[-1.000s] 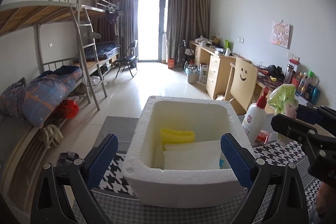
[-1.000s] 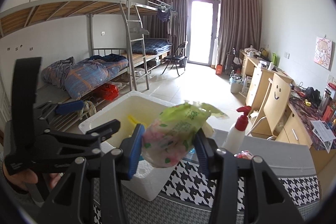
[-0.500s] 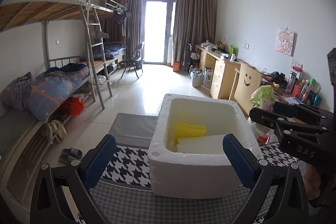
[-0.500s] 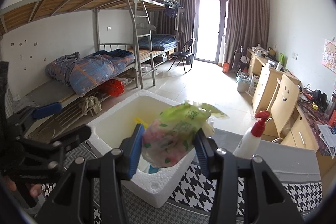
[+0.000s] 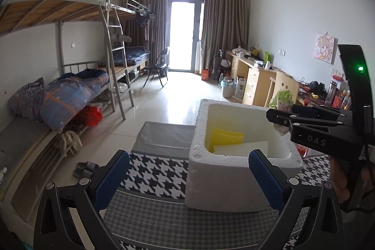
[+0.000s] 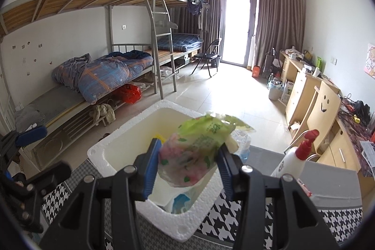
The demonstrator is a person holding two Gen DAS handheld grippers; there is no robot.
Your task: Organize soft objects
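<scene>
A spray bottle (image 6: 295,158) stands right of the foam box (image 6: 112,147) on the houndstooth cloth (image 5: 154,173). The box holds a yellow sponge (image 5: 226,136) and white sheets (image 5: 243,148). Above the box, the right gripper (image 6: 189,166) pinches a green pack (image 6: 194,149); the left gripper (image 5: 187,178), left of the box, is spread, empty.

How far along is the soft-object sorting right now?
Done: a yellow sponge and white foam sheet lie in the foam box. In hand: the right claw grips a green soft pack over the box. Left: release it. Left claw is open, empty.
</scene>
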